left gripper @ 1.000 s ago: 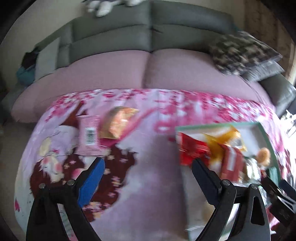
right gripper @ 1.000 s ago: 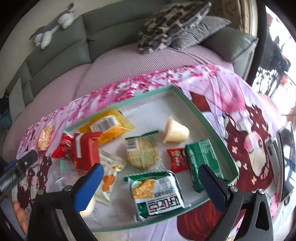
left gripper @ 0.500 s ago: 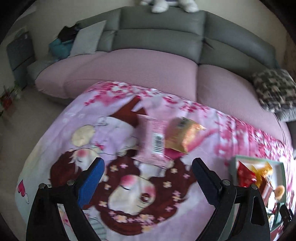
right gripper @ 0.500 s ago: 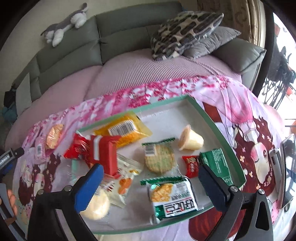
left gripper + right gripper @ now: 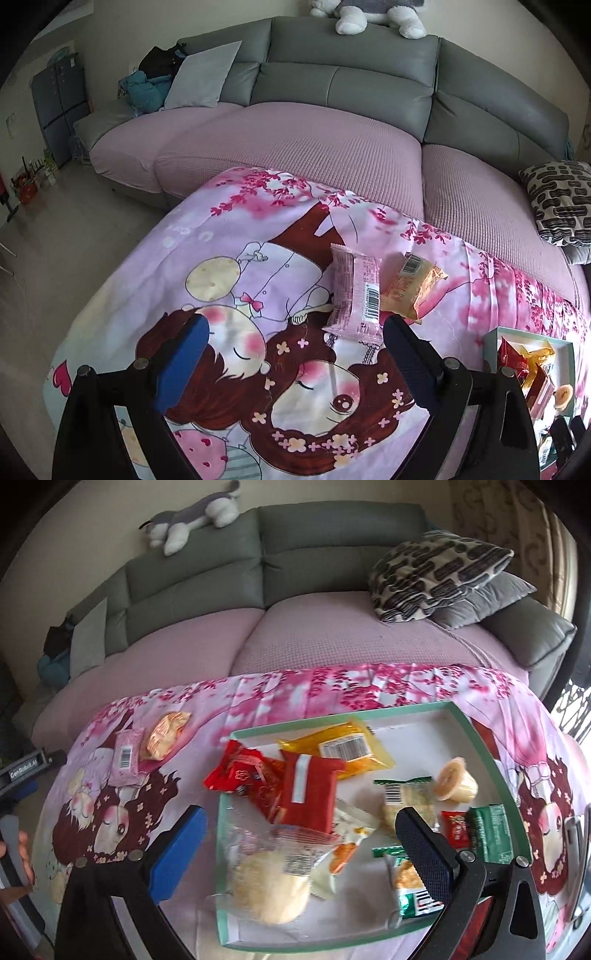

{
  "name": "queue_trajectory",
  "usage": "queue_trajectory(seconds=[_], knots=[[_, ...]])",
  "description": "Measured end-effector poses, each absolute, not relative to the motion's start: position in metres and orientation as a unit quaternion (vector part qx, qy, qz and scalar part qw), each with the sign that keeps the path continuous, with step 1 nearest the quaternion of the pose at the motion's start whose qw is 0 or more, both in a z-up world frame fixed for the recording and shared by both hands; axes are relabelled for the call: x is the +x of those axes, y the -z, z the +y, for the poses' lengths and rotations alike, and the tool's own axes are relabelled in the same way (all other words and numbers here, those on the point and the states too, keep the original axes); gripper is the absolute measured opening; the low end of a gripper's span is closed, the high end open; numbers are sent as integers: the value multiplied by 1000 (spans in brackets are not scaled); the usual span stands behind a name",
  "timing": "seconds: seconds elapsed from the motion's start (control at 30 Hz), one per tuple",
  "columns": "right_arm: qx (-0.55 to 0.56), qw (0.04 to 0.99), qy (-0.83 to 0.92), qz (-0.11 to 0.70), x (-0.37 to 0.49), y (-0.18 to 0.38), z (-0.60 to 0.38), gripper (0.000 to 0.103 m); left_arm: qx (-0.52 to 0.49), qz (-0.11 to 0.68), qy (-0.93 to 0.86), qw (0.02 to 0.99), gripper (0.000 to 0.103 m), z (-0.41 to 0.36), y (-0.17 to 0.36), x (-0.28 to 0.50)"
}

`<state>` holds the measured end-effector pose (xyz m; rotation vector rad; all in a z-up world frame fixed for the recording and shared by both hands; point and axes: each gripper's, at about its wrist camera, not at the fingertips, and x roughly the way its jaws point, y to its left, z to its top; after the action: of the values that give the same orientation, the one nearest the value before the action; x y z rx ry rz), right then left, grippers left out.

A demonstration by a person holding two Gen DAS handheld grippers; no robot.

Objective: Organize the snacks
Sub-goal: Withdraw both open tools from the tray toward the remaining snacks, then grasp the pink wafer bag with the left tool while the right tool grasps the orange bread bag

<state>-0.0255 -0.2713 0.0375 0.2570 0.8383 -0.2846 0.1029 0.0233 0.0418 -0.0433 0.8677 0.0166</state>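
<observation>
Nearest the left wrist camera, the left tongs (image 5: 291,354) stand spread wide with nothing between the pads, hanging over the cartoon-print cloth (image 5: 229,280) that covers the worktop. Just beyond the tips lie two loose snacks touching side by side: a pink wrapped snack (image 5: 354,291) with its barcode up and, to its right, an orange-gold snack packet (image 5: 410,286). At the right edge of that view a corner of the green-rimmed tray (image 5: 489,345) shows, well apart from the two loose packets. In the right wrist view, the right tongs (image 5: 301,840) are likewise spread and empty, poised over the near part of the tray (image 5: 491,760). Inside it, closest, sit a clear-bagged pale bun (image 5: 269,886) and a green-and-white packet (image 5: 410,882) partly hidden behind the right finger. Further in lie a red packet (image 5: 310,794) resting on a crinkled red bag (image 5: 243,775), a green-edged cracker pack (image 5: 406,794), a small red sachet (image 5: 456,827), a dark green packet (image 5: 493,830) and a jelly cup (image 5: 456,782) tipped on its side. A yellow packet (image 5: 340,749) lies toward the tray's far wall. At the left edge of that view, part of a hand (image 5: 24,849) shows around a gripper handle. Beyond the worktop stretches a sofa (image 5: 295,155) with a pink seat cover, a patterned cushion (image 5: 432,572) and a plush toy (image 5: 192,520) on its grey backrest.
</observation>
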Motion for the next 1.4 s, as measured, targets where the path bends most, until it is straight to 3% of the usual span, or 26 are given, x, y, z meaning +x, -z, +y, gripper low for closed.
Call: queue_trajectory(seconds=[0.37,0.77,0.9,1.17,1.33,1.4], knots=[[126,902,100,401,0,-46,-246,103,-61,402,40,913,95,29,-48,119],[150,908,10,391,98,-42,-208,103,-101,450,68,885,94,31,-1,167],[214,888,-23,406,135,-23,-214,92,-104,468,71,875,81,28,20,181],[263,854,-41,447,191,21,-208,72,-96,484,99,864,79,12,36,190],[269,842,-51,466,209,38,-198,71,-79,492,120,859,76,-6,42,193],[269,838,-47,473,213,45,-195,69,-73,497,120,856,62,-10,45,195]])
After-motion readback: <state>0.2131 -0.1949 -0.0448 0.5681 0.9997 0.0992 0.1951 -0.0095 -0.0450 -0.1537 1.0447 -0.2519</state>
